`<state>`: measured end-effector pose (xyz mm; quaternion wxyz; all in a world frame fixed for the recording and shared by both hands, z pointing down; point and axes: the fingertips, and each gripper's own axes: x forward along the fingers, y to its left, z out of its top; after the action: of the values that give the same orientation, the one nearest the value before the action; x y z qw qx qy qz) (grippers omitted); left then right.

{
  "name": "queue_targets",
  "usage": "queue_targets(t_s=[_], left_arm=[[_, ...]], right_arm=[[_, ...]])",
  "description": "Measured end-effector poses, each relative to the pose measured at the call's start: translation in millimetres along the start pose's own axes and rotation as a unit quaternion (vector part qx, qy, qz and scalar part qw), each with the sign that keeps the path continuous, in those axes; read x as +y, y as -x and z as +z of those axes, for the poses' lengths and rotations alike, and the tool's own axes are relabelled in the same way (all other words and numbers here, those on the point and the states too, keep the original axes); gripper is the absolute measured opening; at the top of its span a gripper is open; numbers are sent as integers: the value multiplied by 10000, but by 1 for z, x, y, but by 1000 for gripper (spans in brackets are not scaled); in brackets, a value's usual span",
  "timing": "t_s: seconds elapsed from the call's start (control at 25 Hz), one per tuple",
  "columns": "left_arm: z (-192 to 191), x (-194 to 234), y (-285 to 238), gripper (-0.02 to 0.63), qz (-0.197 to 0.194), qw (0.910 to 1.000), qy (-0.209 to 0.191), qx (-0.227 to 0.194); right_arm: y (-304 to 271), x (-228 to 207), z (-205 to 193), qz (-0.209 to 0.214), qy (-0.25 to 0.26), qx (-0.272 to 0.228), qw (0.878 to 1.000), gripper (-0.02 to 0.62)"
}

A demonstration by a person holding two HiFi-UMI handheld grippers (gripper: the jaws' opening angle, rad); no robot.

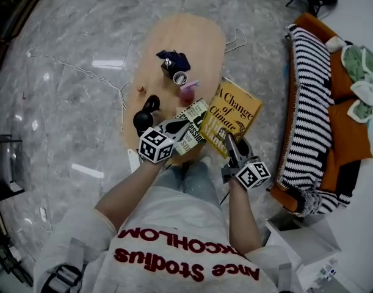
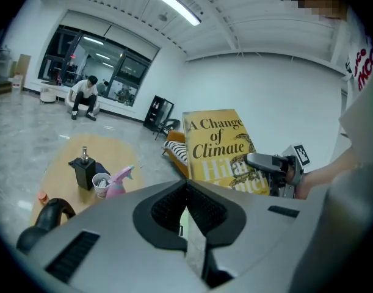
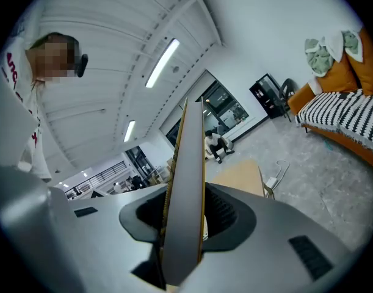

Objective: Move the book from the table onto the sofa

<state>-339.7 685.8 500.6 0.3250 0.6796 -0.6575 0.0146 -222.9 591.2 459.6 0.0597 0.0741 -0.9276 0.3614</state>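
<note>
Open floor (image 1: 259,72) before sofa (image 1: 308,102), left tongs (image 1: 181,127) pinch white book (image 1: 197,118), right tongs (image 1: 230,142) yellow book (image 1: 235,108)

Two books are in view, one yellow book (image 1: 231,116) and one black-and-white book (image 1: 190,131), along with two grippers, the left gripper (image 1: 184,126) and the right gripper (image 1: 230,141). One oval table (image 1: 192,32) carries one pink spray bottle (image 1: 187,91), one black dispenser bottle (image 1: 169,65), one white cup (image 1: 180,77) and one black kettle-like vessel (image 1: 146,112). There is one sofa (image 1: 311,24) with one striped blanket (image 1: 308,108), and one seated person (image 2: 83,96) far off.
</note>
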Motion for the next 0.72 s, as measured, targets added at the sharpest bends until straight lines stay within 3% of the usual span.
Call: queue_targets(t_s=[0.72], left_arm=[[78,-23,51,17,280,9950,-240,-924]], right_arm=[[8,65,88,671,644,-637,9936,163]])
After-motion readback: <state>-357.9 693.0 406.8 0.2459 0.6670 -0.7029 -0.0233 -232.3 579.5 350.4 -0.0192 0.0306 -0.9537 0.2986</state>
